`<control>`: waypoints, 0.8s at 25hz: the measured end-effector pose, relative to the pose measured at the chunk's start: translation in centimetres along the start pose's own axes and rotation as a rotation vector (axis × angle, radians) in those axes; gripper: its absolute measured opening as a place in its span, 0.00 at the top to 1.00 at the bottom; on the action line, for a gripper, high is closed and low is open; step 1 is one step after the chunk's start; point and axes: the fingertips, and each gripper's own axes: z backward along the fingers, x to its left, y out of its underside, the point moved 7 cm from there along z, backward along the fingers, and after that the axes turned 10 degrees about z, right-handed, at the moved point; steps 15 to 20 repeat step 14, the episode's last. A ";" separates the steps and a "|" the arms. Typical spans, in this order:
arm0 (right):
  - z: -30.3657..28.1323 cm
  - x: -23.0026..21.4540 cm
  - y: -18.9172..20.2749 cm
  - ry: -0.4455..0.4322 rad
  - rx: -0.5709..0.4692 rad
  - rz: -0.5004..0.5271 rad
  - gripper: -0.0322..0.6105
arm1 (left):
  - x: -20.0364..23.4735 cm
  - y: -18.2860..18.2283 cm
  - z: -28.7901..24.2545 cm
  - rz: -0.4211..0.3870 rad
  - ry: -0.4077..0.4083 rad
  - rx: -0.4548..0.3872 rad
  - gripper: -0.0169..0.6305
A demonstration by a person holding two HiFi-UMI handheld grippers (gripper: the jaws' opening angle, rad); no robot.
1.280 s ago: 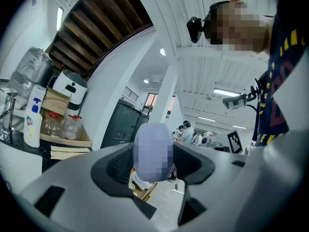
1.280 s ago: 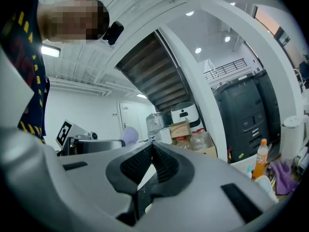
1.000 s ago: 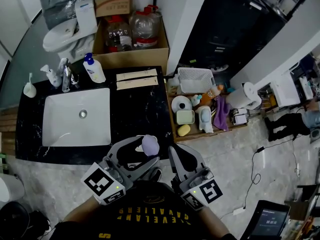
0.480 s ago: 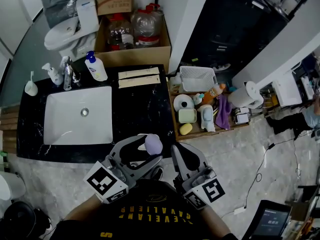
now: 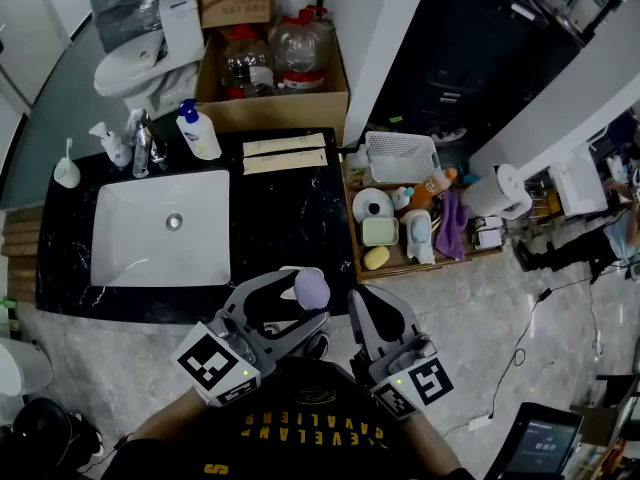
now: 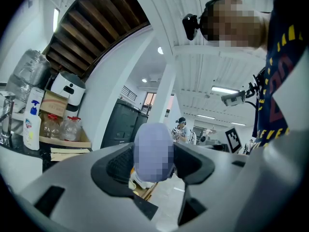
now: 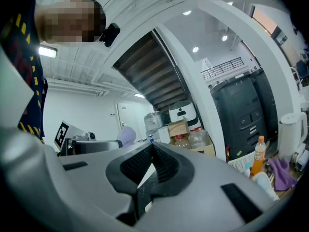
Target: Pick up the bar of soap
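Note:
In the head view my left gripper is held close to my body, just off the front edge of the black counter, shut on a pale lilac rounded bar. The left gripper view shows that lilac bar pinched between the dark pads. Beside it, my right gripper is shut and empty; its pads meet in the right gripper view. A yellow oval soap lies on the wooden tray right of the counter, beside a green dish.
A white sink is set in the counter, with a blue-capped pump bottle and taps behind it. The tray also holds a paper roll, bottles and a purple cloth. A white basket and a cardboard box of water jugs stand behind.
The scene has drifted slightly down and to the right in the head view. Both grippers keep their places near my body, and the lilac bar stays gripped.

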 end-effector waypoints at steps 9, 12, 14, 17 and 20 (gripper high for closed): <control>-0.1 0.0 0.2 -0.001 -0.003 -0.005 0.93 | 0.1 0.0 0.1 -0.003 -0.001 -0.001 0.56; -0.2 0.1 0.3 -0.005 0.004 -0.010 0.93 | 0.2 0.1 0.1 0.001 -0.003 0.000 0.56; -0.2 0.1 0.4 -0.006 0.007 -0.010 0.93 | 0.3 0.2 0.1 0.003 -0.002 0.000 0.56; -0.2 0.1 0.4 -0.006 0.007 -0.010 0.93 | 0.3 0.2 0.1 0.003 -0.002 0.000 0.56; -0.2 0.1 0.4 -0.006 0.007 -0.010 0.93 | 0.3 0.2 0.1 0.003 -0.002 0.000 0.56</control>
